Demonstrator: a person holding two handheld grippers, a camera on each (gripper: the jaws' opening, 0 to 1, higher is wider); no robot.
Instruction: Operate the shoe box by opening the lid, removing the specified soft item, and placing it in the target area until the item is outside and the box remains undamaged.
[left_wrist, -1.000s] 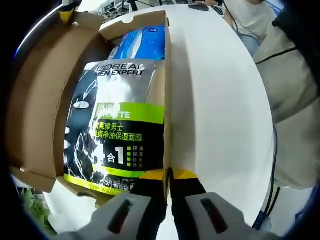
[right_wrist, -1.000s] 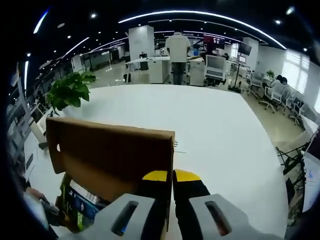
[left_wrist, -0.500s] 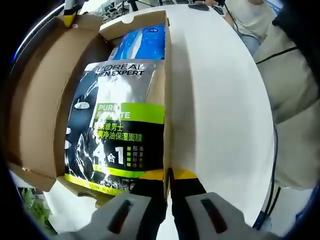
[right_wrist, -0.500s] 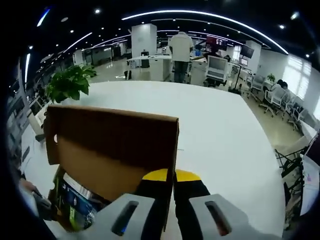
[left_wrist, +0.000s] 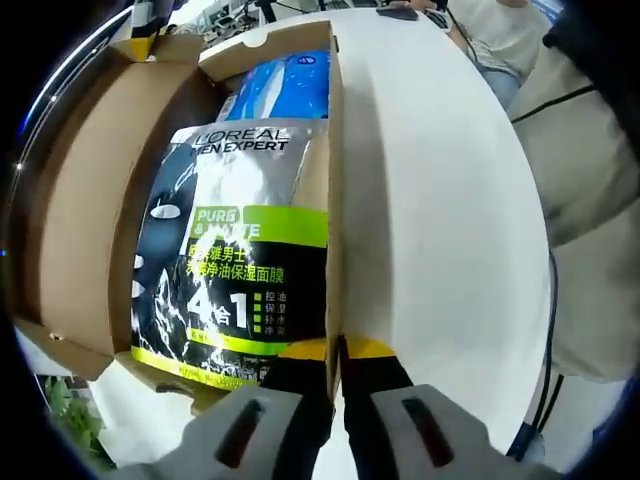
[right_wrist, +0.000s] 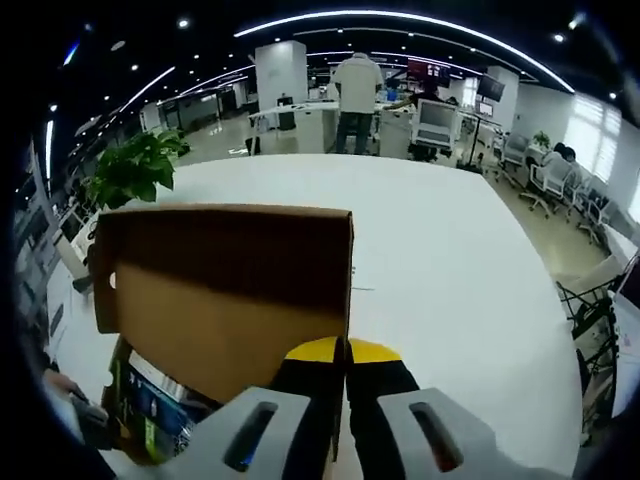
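I have the left gripper (left_wrist: 337, 352) clamped on the shoe box (left_wrist: 333, 190) side wall, the right gripper (right_wrist: 346, 352) clamped on its raised lid (right_wrist: 225, 290). Inside lies the L'Oréal mask pouch (left_wrist: 235, 250): light, limp, slick; I judge its top edge the best hold.

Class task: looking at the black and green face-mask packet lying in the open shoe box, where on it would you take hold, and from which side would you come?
Probably its top edge, by the brand lettering. The face-mask packet lies flat in the shoe box, so come from above through the open top and pinch that thin seam. The left gripper is shut on the box wall beside the packet, so avoid that side.
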